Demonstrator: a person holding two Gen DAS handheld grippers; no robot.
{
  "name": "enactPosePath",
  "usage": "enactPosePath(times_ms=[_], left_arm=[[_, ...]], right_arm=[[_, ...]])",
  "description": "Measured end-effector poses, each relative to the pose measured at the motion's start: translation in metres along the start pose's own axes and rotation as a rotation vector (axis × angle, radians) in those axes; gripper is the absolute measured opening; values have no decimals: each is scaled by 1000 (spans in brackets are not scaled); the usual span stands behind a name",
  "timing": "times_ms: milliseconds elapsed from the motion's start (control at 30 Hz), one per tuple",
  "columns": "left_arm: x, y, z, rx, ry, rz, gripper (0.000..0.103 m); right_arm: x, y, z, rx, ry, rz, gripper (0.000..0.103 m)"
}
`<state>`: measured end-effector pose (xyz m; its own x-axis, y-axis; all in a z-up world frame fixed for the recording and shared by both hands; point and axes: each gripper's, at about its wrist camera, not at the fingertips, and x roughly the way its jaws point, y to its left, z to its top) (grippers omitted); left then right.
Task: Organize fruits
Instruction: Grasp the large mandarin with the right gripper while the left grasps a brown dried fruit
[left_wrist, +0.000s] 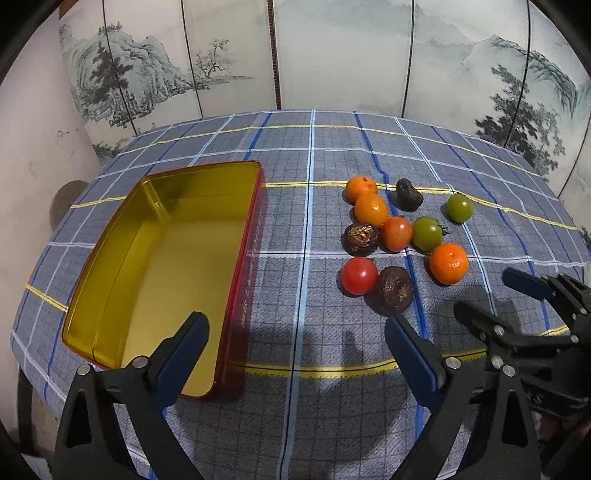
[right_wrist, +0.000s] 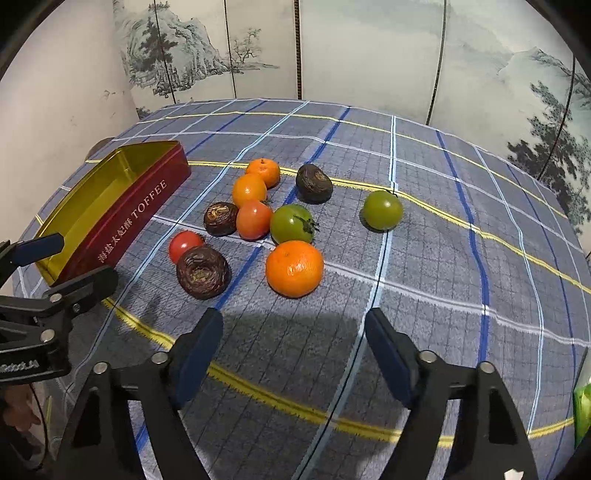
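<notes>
Both our jaws are released, nothing between them. Nearest mandarin (right_wrist: 294, 268) sits on the worktop (right_wrist: 443, 258) just ahead of right gripper (right_wrist: 293, 350), slightly left; left gripper (left_wrist: 295, 354) farther, tin (left_wrist: 166, 258) ahead-left.

- Tabletop (right_wrist: 424, 258) w/ blue plaid cloth carrying everything.
- Red TOFFEE tin (right_wrist: 147, 206), gold inside, lying open at left, nothing in it.
- Fruit sitting loose to its right: 3 oranges, nearest one (right_wrist: 294, 268) sitting apart from the far pair.
- 2 red tomatoes, 2 green; one green tomato (right_wrist: 382, 210) sitting off alone at right.
- 3 dark wrinkled fruits (right_wrist: 202, 271) lying among them.
</notes>
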<state>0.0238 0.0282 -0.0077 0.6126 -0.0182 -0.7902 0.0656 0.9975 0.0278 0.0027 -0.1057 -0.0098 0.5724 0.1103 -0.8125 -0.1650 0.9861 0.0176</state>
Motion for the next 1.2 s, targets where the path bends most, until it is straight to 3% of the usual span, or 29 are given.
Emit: enactPosePath(times_ms=[367,633,933,1200], left_arm=[[-1,-10,9,57,-9,-27,91],[3,-19,17,88,0,-60,88],[12,-30,21,91,57,-134,81],[35,-38,23,43,169,-214,63]], right_arm=[[32,-6,13,-2,17,15,58],[46,-3,17,-22,8,36,39],[36,-28,5,34,-6,10,38],[21,-85,-13,140,-11,-75,38]])
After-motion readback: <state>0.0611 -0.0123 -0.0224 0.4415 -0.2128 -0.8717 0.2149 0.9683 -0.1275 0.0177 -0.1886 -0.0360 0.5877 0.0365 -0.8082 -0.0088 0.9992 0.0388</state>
